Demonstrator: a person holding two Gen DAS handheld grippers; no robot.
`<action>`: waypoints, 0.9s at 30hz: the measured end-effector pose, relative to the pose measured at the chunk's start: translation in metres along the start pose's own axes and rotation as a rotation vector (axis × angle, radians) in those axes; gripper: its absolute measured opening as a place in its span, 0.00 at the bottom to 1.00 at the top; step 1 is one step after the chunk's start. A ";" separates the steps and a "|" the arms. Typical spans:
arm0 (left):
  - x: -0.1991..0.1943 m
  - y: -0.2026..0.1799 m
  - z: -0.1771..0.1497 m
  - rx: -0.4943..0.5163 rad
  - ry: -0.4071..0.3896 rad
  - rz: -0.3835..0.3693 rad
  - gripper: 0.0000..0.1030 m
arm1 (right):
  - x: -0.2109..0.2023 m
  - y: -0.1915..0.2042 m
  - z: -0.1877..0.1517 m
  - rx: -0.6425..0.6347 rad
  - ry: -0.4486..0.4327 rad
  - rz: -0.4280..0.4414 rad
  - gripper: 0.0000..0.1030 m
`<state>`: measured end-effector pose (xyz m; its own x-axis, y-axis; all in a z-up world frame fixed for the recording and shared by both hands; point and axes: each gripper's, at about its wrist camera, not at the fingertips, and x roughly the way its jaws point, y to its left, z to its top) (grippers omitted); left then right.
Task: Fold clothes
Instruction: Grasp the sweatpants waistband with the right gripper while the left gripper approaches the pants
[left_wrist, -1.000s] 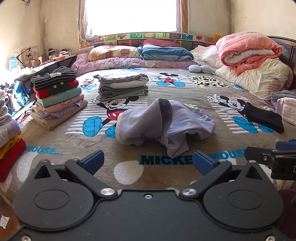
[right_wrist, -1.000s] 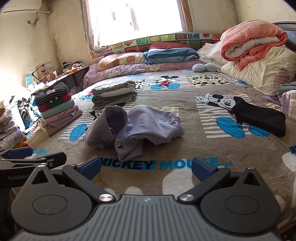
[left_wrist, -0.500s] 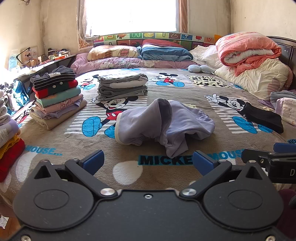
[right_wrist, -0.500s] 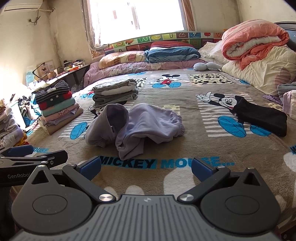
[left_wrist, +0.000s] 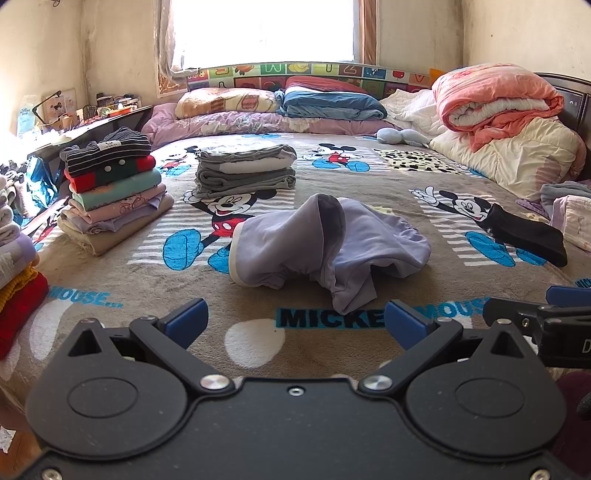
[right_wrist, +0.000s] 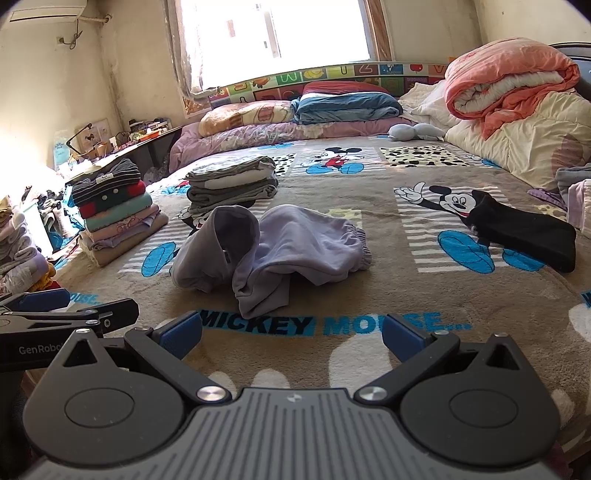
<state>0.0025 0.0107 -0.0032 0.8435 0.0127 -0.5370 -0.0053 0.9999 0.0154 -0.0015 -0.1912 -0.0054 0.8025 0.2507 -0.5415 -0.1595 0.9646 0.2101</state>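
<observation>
A crumpled lavender garment (left_wrist: 328, 247) lies in a heap on the Mickey Mouse blanket (left_wrist: 258, 339) in the middle of the bed; it also shows in the right wrist view (right_wrist: 273, 247). My left gripper (left_wrist: 295, 321) is open and empty, hovering in front of the heap. My right gripper (right_wrist: 291, 332) is open and empty, also short of the heap. Each gripper sees the other at its frame edge: the right one (left_wrist: 546, 321) and the left one (right_wrist: 55, 314).
A stack of folded colourful clothes (left_wrist: 110, 192) and a grey folded stack (left_wrist: 245, 171) sit at the back left. A black garment (left_wrist: 528, 236) lies at the right. Pillows (left_wrist: 332, 103) and rolled quilts (left_wrist: 495, 99) line the back and right. More piles (left_wrist: 14, 266) stand at the left edge.
Both grippers have drifted slightly; the lavender garment has not moved and both grippers stay open.
</observation>
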 end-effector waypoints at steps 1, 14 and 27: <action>0.001 0.000 0.000 -0.001 0.000 0.000 1.00 | 0.000 0.000 0.000 0.000 0.001 0.001 1.00; 0.016 0.000 -0.005 -0.042 -0.027 -0.034 1.00 | 0.008 -0.010 0.002 0.024 -0.044 0.046 1.00; 0.068 0.021 -0.026 -0.171 -0.040 -0.019 1.00 | 0.060 -0.019 -0.010 0.004 -0.135 0.132 1.00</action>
<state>0.0454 0.0327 -0.0611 0.8649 -0.0036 -0.5020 -0.0775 0.9870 -0.1406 0.0438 -0.1935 -0.0498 0.8447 0.3610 -0.3951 -0.2662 0.9238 0.2751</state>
